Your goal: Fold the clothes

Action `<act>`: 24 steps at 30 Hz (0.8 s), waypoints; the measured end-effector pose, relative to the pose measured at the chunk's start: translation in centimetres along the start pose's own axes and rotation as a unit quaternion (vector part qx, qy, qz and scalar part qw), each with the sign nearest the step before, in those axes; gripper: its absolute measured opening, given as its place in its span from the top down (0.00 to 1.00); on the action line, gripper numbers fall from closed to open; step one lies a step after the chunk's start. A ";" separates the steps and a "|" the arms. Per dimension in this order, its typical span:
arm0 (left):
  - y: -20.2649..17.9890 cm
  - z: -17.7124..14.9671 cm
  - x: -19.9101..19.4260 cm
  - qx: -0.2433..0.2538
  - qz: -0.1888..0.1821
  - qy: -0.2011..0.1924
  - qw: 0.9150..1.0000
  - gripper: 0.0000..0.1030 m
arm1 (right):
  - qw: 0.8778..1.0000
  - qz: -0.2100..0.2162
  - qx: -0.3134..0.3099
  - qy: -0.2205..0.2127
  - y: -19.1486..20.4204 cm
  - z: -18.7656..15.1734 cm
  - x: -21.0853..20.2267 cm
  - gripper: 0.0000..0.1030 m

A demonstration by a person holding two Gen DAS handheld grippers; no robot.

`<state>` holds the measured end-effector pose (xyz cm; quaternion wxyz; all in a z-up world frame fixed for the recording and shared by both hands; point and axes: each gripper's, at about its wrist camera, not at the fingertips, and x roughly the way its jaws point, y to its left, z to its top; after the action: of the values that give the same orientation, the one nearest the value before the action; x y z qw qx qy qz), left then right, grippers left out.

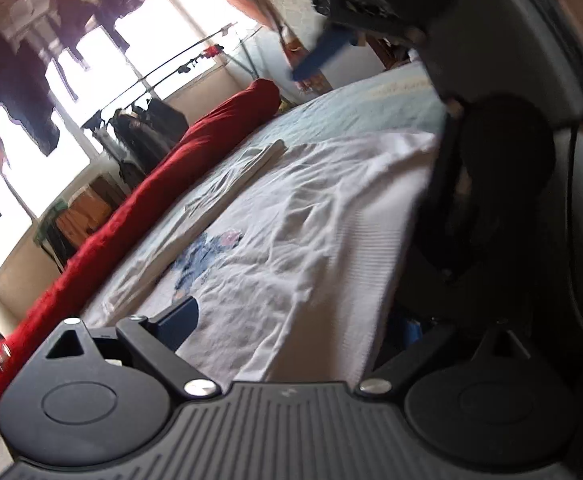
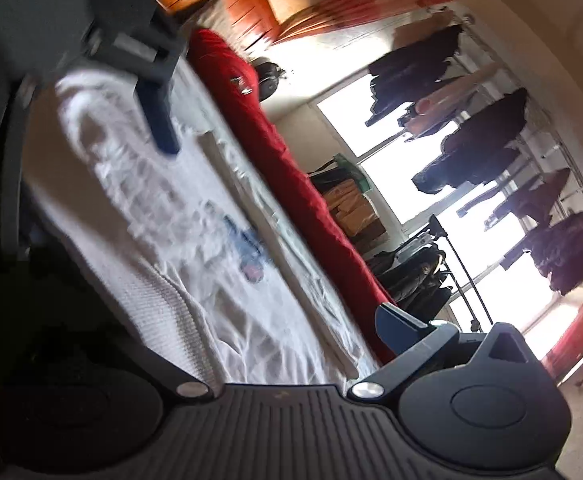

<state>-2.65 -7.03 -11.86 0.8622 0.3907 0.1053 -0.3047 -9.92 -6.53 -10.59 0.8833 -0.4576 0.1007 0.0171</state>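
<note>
- A white shirt (image 1: pixel 299 216) with a blue print (image 1: pixel 199 256) is spread on the bed (image 1: pixel 355 108), its ribbed hem (image 1: pixel 375 280) at the near edge; creases run across the cloth.
- In the right wrist view the same shirt (image 2: pixel 195 264) is seen lengthwise, blurred, so its far end cannot be made out.
- The left gripper (image 1: pixel 291 320) is held low at the hem end. One blue finger (image 1: pixel 179 320) is seen over the cloth and the other is lost in shadow, so the jaws appear spread and nothing is seen clamped.
- The right gripper (image 2: pixel 227 336) is also held low over the shirt. Only its right finger (image 2: pixel 395 328) is clear, well off to the side, so it is judged released and empty.
- The step in hand is judged to be taking hold of the shirt for a fold, hardly begun.
- It would be done well if one layer were pinched at each side, level with each other, and the cloth were pulled taut before being carried over, so that the creases are not folded in.
- The print may be used as a mark for the middle line.
- A pale folded piece (image 1: pixel 227 192) lies just beside the shirt; it could be caught or dragged if the fold is swept that way.
- A long red bolster (image 1: pixel 195 152) runs along the far side of the bed and limits the room there.
- Beyond it, a clothes rack (image 2: pixel 423 276) and dark hung garments (image 2: pixel 479 140) stand before a bright window, well apart from the work.
</note>
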 end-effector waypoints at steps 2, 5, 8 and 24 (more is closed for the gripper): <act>-0.6 0.1 0.1 0.025 0.024 -0.009 0.999 0.07 | 1.000 0.000 0.007 0.001 -0.3 0.2 0.0 0.00; 0.1 -0.6 -0.5 0.041 0.075 -0.012 0.996 0.07 | 1.000 0.002 0.007 0.004 -0.9 -0.3 -0.1 0.00; 0.9 -1.7 -1.0 0.059 0.111 0.002 0.992 0.07 | 1.000 -0.002 0.003 0.011 -1.2 -1.0 -0.2 0.00; 0.2 -4.3 -0.3 0.159 0.176 0.057 0.970 0.06 | 0.998 -0.006 -0.050 0.040 1.0 -2.2 0.6 0.00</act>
<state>-2.53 -3.61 -14.47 0.8219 0.5515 0.0342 -0.1383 -9.84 -7.82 -12.72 0.8545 -0.5023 0.1322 -0.0019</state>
